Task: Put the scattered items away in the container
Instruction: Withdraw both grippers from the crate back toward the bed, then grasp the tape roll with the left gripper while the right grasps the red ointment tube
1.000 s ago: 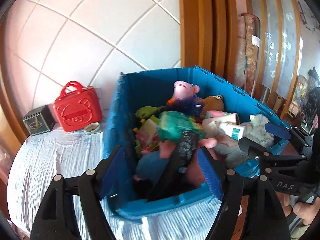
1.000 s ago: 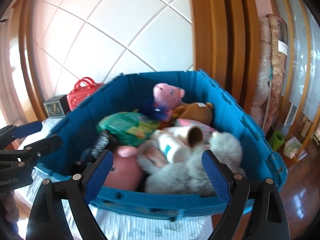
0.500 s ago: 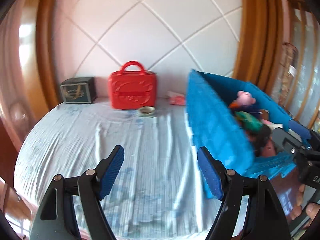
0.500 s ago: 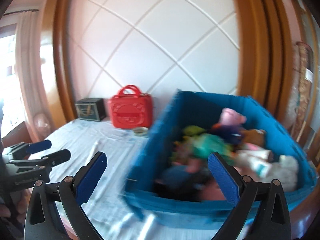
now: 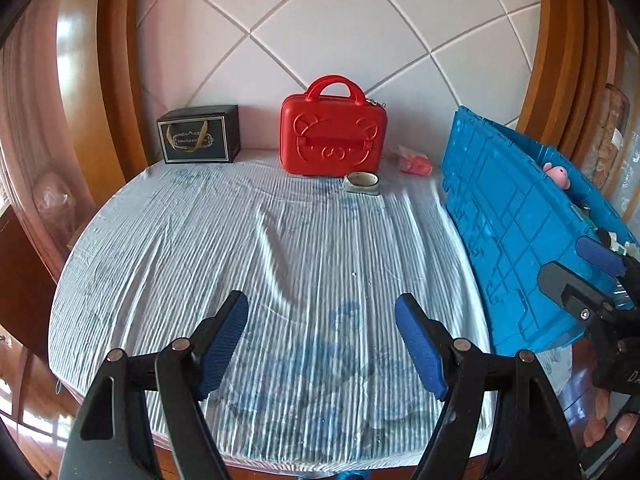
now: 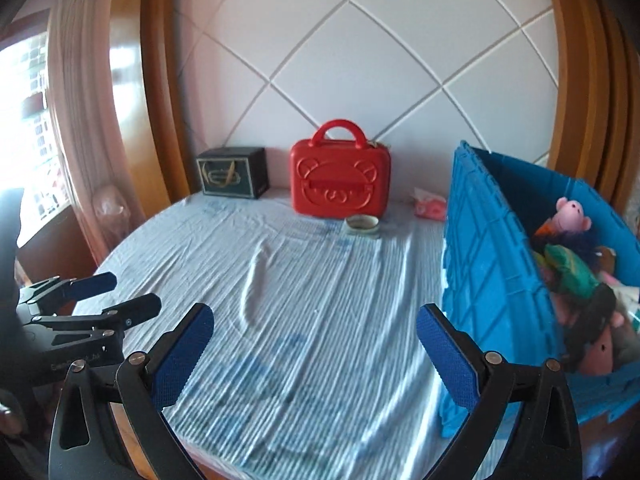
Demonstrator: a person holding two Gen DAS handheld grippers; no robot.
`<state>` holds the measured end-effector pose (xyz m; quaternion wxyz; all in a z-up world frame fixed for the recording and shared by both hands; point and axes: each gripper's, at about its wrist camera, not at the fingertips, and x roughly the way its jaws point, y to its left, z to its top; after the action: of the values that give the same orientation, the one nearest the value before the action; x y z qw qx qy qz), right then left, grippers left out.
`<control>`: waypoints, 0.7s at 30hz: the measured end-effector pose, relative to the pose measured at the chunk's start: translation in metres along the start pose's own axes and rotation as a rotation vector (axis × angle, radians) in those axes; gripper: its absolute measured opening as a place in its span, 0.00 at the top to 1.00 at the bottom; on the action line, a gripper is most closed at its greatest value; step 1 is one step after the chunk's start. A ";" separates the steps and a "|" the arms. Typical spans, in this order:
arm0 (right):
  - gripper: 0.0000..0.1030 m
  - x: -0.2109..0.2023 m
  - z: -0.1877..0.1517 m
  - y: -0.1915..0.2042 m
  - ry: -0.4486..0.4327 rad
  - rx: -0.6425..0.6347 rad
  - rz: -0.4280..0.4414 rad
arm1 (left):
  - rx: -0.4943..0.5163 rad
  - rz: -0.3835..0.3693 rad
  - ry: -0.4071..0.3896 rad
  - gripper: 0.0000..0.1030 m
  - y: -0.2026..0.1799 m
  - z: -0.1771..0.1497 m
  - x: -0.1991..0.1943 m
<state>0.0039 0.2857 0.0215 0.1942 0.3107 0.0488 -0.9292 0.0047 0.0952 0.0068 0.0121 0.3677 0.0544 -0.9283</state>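
The container [image 6: 492,264] is a blue plastic crate with ribbed, panelled outer walls, standing at the right side of a bed [image 6: 304,300] covered by a pale blue striped sheet. From the right wrist view its interior is visible and well filled: a pink pig plush [image 6: 573,213] sits on top near the back, with a green packet [image 6: 570,270] and other soft toys below it, the lower ones too blurred to identify. From the left wrist view only the crate's [image 5: 516,232] long outer wall and the pig's [image 5: 557,175] head above the rim can be made out.

Items outside the crate: a small round tin [image 6: 362,223] on the sheet, just in front of a red hard case [image 6: 340,176] with a bear face moulded on it; a pink packet [image 6: 430,205] between the case and the crate's back corner; a dark gift box [image 6: 232,173] at the headboard, left of the case.

The left tongs [image 5: 322,344] stand open with nothing between the blue pads, hovering over bare sheet; the crate lies to their right, apart from them. The right tongs [image 6: 314,356] are spread wide and empty, also above the sheet; their right pad [image 6: 447,360] is just beside the crate's near wall, contact not determinable. The tin and packet lie well beyond both tongs.
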 end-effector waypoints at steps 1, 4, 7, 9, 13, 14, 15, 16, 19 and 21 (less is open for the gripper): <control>0.00 0.008 0.002 0.000 0.009 -0.001 -0.001 | -0.003 -0.004 0.007 0.27 0.002 0.002 0.008; 0.00 0.037 0.008 -0.004 0.033 -0.006 0.002 | 0.003 -0.001 0.031 0.27 0.002 0.014 0.034; 0.00 0.073 0.018 -0.015 0.052 0.012 0.024 | 0.024 0.022 0.051 0.27 -0.003 0.032 0.064; 0.00 0.102 0.026 -0.026 0.065 0.026 0.030 | 0.030 0.046 0.056 0.27 -0.006 0.044 0.082; 0.00 0.157 0.037 -0.044 0.116 0.034 0.031 | 0.022 0.056 0.099 0.27 -0.007 0.062 0.127; 0.00 0.171 0.039 -0.048 0.132 0.038 0.029 | 0.020 0.060 0.110 0.27 -0.006 0.065 0.136; 0.00 0.184 0.041 -0.052 0.148 0.044 0.030 | 0.018 0.062 0.128 0.27 -0.005 0.071 0.150; 0.00 0.195 0.043 -0.056 0.161 0.051 0.031 | 0.019 0.055 0.142 0.27 -0.005 0.076 0.160; 0.00 0.234 0.050 -0.069 0.195 0.082 0.008 | 0.038 0.041 0.167 0.27 -0.004 0.096 0.195; 0.00 0.263 0.056 -0.081 0.217 0.126 -0.011 | 0.055 0.020 0.166 0.27 -0.003 0.112 0.220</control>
<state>-0.2515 0.2613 -0.0928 0.1627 0.4207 0.0125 -0.8924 -0.2322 0.0900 -0.0623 0.0066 0.4442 0.0262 -0.8955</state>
